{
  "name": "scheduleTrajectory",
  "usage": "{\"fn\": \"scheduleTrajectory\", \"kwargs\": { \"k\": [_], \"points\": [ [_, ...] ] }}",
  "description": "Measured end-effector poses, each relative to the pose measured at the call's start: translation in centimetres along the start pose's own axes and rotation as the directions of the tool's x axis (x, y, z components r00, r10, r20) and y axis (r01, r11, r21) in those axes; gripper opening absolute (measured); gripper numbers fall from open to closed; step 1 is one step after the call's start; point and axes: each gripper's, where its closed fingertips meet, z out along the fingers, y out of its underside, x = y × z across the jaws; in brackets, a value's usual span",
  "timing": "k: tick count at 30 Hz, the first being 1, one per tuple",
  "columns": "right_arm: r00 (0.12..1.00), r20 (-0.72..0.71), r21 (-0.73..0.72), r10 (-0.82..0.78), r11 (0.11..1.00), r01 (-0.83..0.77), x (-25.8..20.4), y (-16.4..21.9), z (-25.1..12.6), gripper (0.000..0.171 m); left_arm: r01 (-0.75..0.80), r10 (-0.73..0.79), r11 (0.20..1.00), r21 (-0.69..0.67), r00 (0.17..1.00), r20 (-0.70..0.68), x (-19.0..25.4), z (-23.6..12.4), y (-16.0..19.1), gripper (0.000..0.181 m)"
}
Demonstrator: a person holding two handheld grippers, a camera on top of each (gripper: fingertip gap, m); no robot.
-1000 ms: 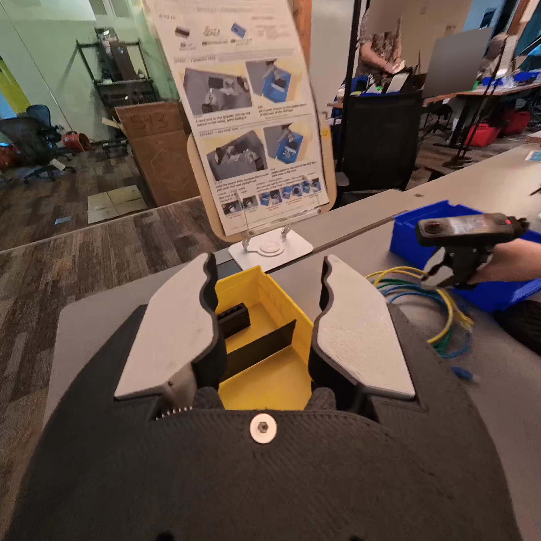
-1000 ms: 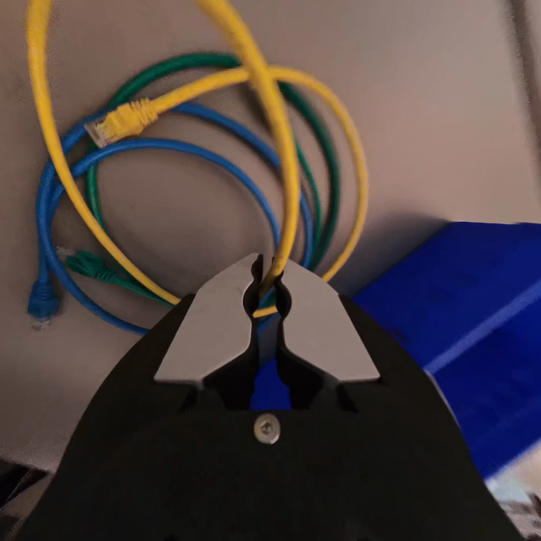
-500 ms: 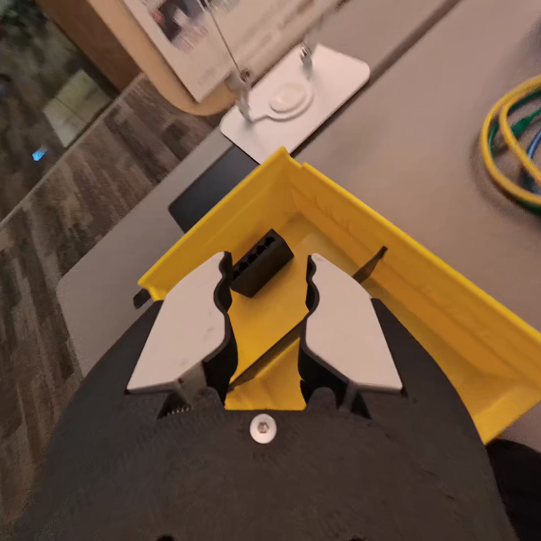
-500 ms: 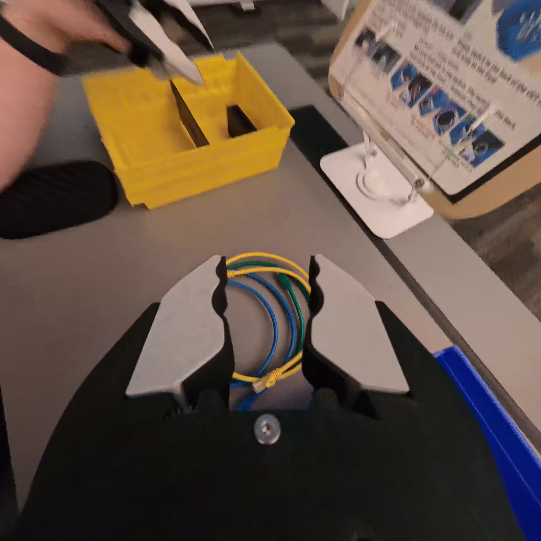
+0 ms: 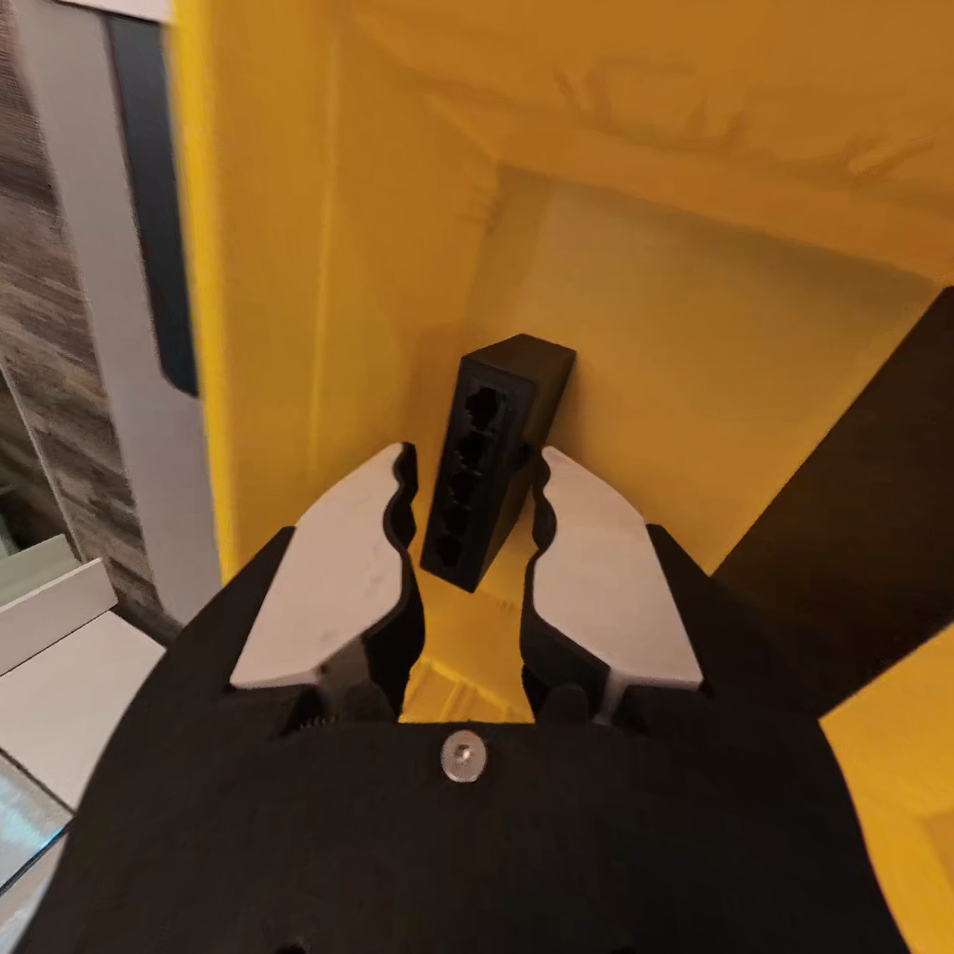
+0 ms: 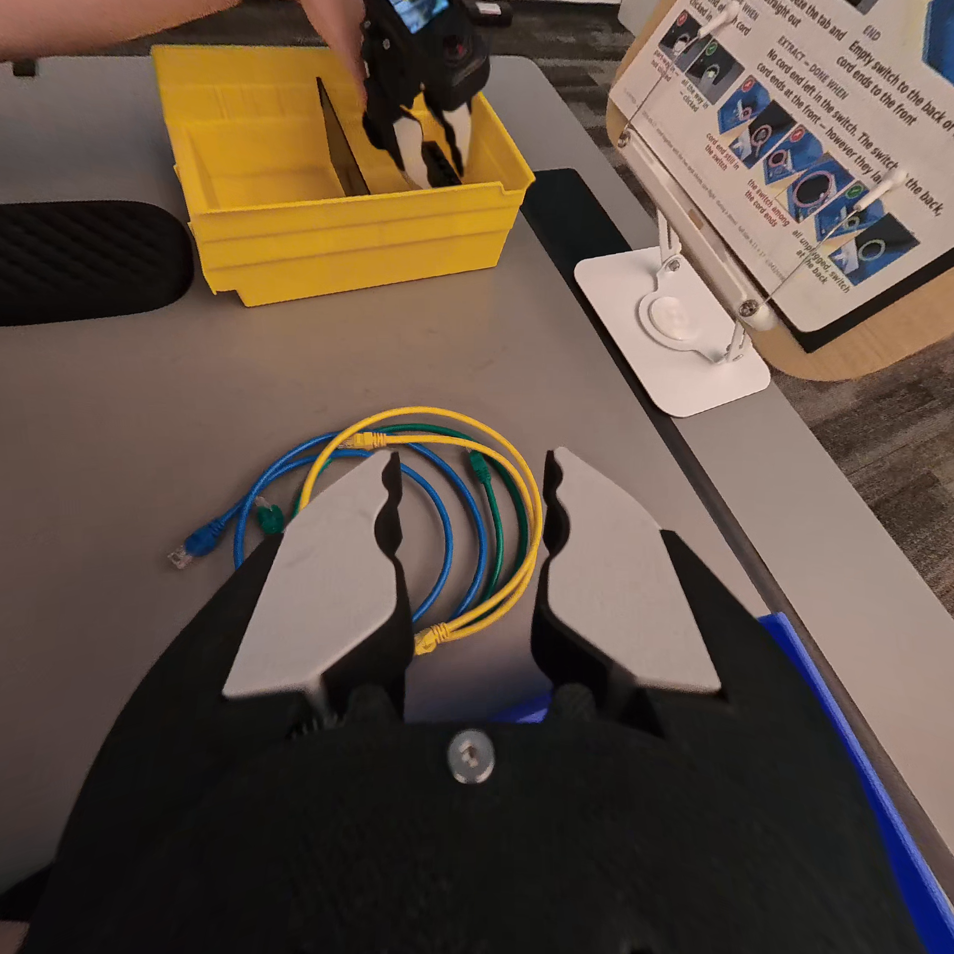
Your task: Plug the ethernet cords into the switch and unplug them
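In the left wrist view, the left gripper (image 5: 472, 454) reaches down into a yellow bin (image 5: 671, 155) with its jaws spread apart on either side of the black switch (image 5: 490, 464), which lies on the bin floor close to a corner, its row of ports facing the camera; the fingers flank it, but whether they touch its sides cannot be told. A dark divider (image 5: 826, 516) slants across the bin to the right. In the right wrist view, the right gripper (image 6: 472, 459) hangs released and holds nothing above a loose coil of ethernet cords on the grey table (image 6: 206, 387): a yellow cord (image 6: 531, 516), a blue cord (image 6: 449, 521) and a green cord (image 6: 498, 521), all unplugged, their ends lying free. Farther off, the left gripper is seen lowered into the bin's right compartment around the switch. A white stand (image 6: 671, 330) holding an instruction sheet (image 6: 826, 129) sits to the right, a blue bin (image 6: 852, 748) shows at the lower right, and a black pad (image 6: 88, 258) lies left of the yellow bin.
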Motion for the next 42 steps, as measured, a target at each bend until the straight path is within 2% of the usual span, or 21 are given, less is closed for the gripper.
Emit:
{"fn": "scheduleTrajectory", "kwargs": {
  "k": [2, 6, 9, 11, 13, 15, 18, 21, 24, 27, 30, 36, 42],
  "points": [
    [1.000, -0.009, -0.005, 0.005, 1.000, -0.005, 0.4, 0.3, 0.0, 0.054, -0.029, 0.029, 0.999, -0.027, 1.000, -0.005, 0.3, 0.4, 0.2, 0.037],
    [1.000, -0.008, 0.028, 0.009, 1.000, -0.009, 0.7, 0.4, -0.7, 0.053, 0.008, -0.008, 0.997, -0.075, 1.000, 0.002, 0.0, -1.1, 0.9, 0.029],
    [1.000, -0.011, 0.075, 0.021, 0.997, -0.020, 0.9, -0.1, -1.7, 0.051, 0.014, -0.001, 0.992, -0.124, 0.994, 0.110, -1.4, -4.0, 1.5, 0.029],
    [1.000, -0.017, 0.106, 0.021, 0.994, -0.019, 0.9, -0.5, -2.6, 0.051, 0.017, 0.004, 0.994, -0.111, 0.984, 0.179, -2.0, -7.3, 0.5, 0.028],
    [1.000, -0.023, 0.135, 0.017, 0.991, -0.013, 0.8, -0.7, -3.4, 0.051, 0.013, 0.007, 0.997, -0.082, 0.970, 0.242, -2.2, -11.5, -1.4, 0.028],
    [0.999, -0.039, 0.141, 0.020, 0.990, -0.014, 0.9, -0.6, -4.0, 0.051, 0.002, 0.002, 1.000, -0.014, 0.957, 0.289, -1.6, -15.8, -4.9, 0.028],
    [0.999, -0.047, 0.116, 0.022, 0.993, -0.016, 1.0, 0.1, -4.4, 0.051, -0.001, -0.022, 0.994, 0.111, 0.978, 0.208, 2.1, -18.8, -11.6, 0.028],
    [0.999, -0.044, 0.115, 0.020, 0.993, -0.014, 1.0, 0.4, -4.5, 0.051, 0.000, -0.011, 0.994, 0.111, 0.994, 0.105, 5.6, -16.6, -16.3, 0.028],
    [0.999, -0.043, 0.123, 0.022, 0.992, -0.017, 1.0, 0.6, -4.8, 0.051, 0.004, -0.005, 1.000, 0.022, 0.999, 0.044, 7.8, -12.0, -18.1, 0.028],
    [0.998, -0.052, 0.135, 0.026, 0.991, -0.019, 1.3, 0.8, -5.6, 0.051, -0.009, 0.008, 0.999, -0.052, 1.000, -0.023, 9.5, -8.3, -18.0, 0.028],
    [0.997, -0.062, 0.153, 0.043, 0.988, -0.033, 1.7, 1.0, -6.2, 0.051, -0.004, -0.004, 0.996, -0.091, 0.997, -0.083, 10.5, -6.1, -17.4, 0.028],
    [0.997, -0.056, 0.133, 0.053, 0.990, -0.045, 2.2, 1.6, -5.8, 0.051, -0.021, 0.002, 0.994, -0.109, 0.986, -0.168, 11.8, -4.3, -16.9, 0.028],
    [0.998, -0.052, 0.124, 0.047, 0.991, -0.040, 2.1, 1.7, -5.6, 0.051, -0.053, 0.028, 0.990, -0.129, 0.981, -0.191, 12.3, -3.3, -16.5, 0.028]
  ]
}}
